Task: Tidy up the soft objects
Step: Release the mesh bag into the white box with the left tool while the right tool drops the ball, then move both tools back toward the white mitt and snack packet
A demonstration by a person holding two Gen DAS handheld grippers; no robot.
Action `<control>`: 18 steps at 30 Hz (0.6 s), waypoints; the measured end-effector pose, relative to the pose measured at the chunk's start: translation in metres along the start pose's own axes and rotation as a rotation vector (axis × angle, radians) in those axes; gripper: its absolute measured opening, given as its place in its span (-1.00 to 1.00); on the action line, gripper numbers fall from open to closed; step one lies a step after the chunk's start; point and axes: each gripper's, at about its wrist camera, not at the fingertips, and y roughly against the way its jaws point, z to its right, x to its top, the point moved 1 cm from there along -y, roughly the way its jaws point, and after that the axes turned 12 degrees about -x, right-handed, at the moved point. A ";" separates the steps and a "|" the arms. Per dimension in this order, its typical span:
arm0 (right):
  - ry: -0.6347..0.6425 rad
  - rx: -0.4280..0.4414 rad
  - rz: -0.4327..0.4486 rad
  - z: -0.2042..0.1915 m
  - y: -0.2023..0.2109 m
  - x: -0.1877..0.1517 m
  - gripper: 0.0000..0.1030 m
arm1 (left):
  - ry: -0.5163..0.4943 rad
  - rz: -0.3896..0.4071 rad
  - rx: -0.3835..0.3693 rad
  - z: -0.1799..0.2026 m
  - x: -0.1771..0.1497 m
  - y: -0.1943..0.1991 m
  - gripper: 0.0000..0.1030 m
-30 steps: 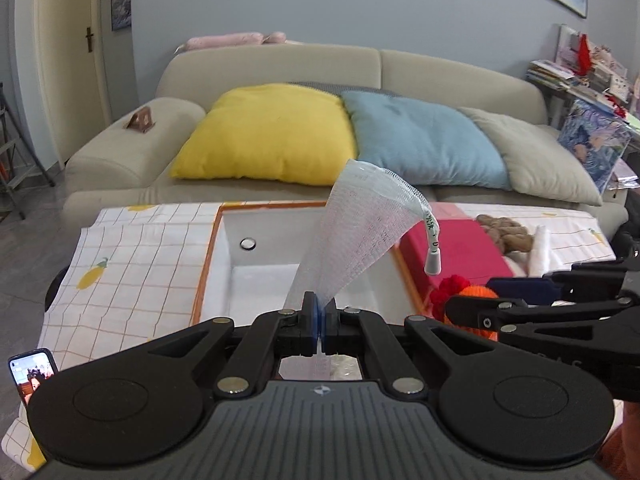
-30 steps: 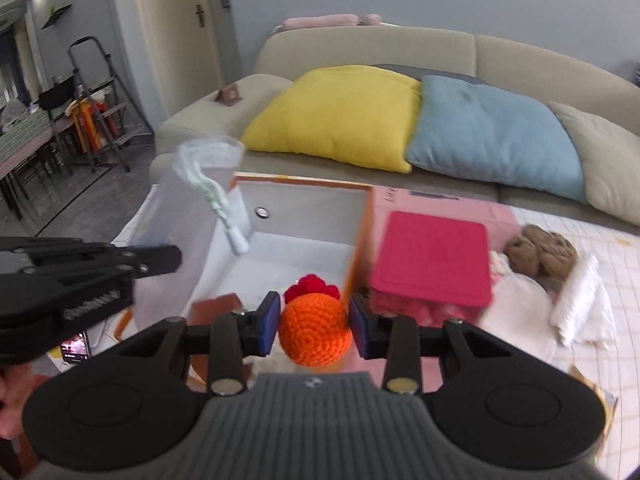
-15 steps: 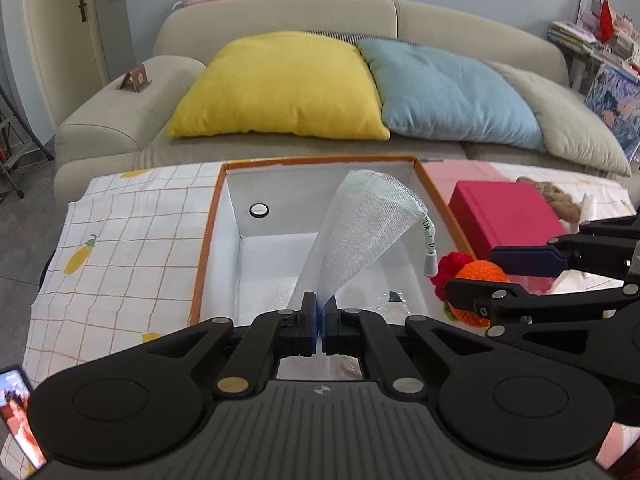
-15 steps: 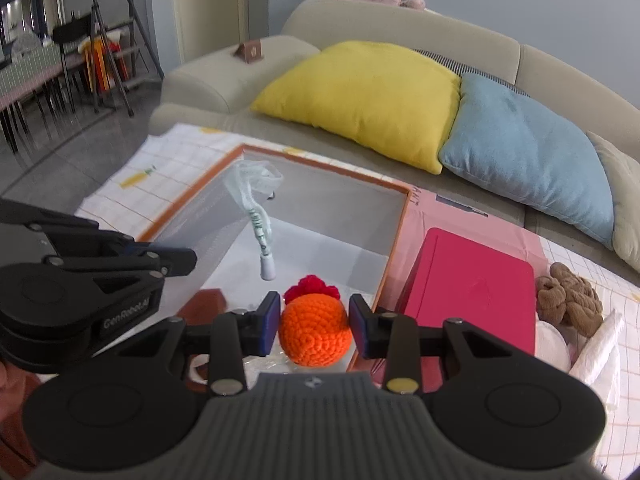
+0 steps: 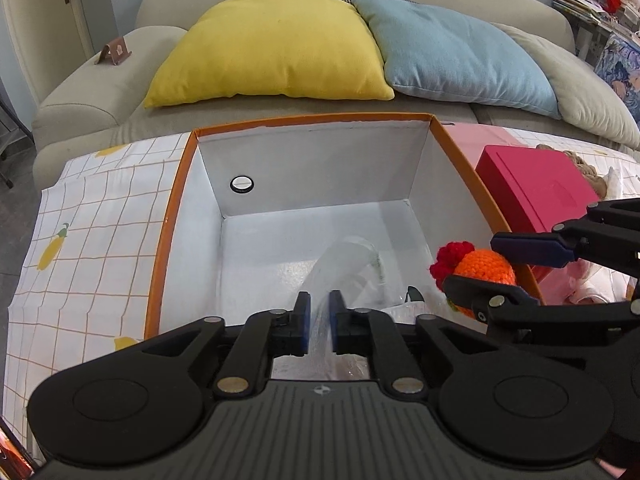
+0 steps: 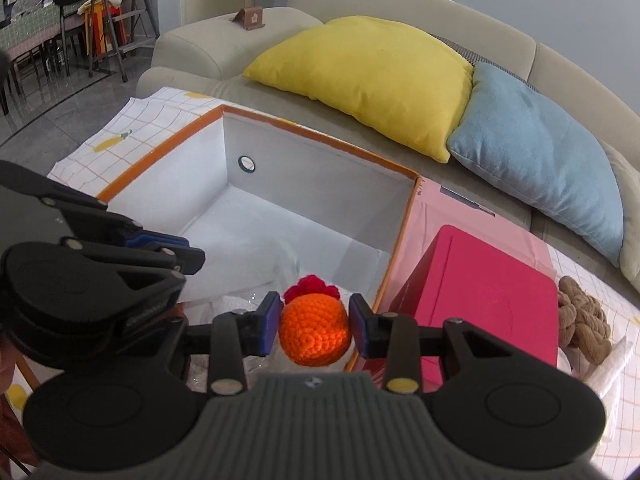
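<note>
My left gripper point(image 5: 319, 322) is over the near end of the orange-rimmed white box point(image 5: 172, 216), its jaws a little apart. The white mesh pouch point(image 5: 344, 268) slips between them, blurred, down into the box. My right gripper point(image 6: 314, 326) is shut on the orange crocheted ball with a red tuft point(image 6: 314, 330), held above the box's near right corner. The ball also shows in the left wrist view point(image 5: 482, 268). The box shows in the right wrist view point(image 6: 320, 140).
A red box point(image 6: 484, 304) stands right of the orange box on a pink sheet. A brown knotted plush point(image 6: 584, 320) and white cloth point(image 6: 608, 364) lie further right. A sofa with yellow point(image 5: 272, 48) and blue point(image 5: 460, 56) cushions is behind the table.
Both grippers have moved forward and down over the box. My left gripper has opened, and the mesh pouch, held upright before, is dropping into the box.
</note>
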 end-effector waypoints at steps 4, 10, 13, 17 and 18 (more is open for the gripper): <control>0.003 0.003 0.006 -0.001 -0.001 -0.001 -0.28 | 0.017 0.012 0.009 -0.002 0.001 0.003 -0.44; -0.012 0.005 0.026 0.002 0.011 -0.004 -0.21 | 0.031 0.069 0.018 -0.001 0.003 0.021 -0.14; -0.021 0.000 0.044 0.005 0.022 -0.005 -0.19 | 0.029 0.099 0.022 0.003 0.005 0.034 -0.14; -0.039 -0.017 0.073 0.010 0.041 -0.007 -0.12 | 0.034 0.156 0.016 0.011 0.005 0.054 -0.13; -0.048 -0.022 0.081 0.013 0.046 -0.008 -0.07 | 0.034 0.172 0.009 0.014 0.005 0.059 -0.11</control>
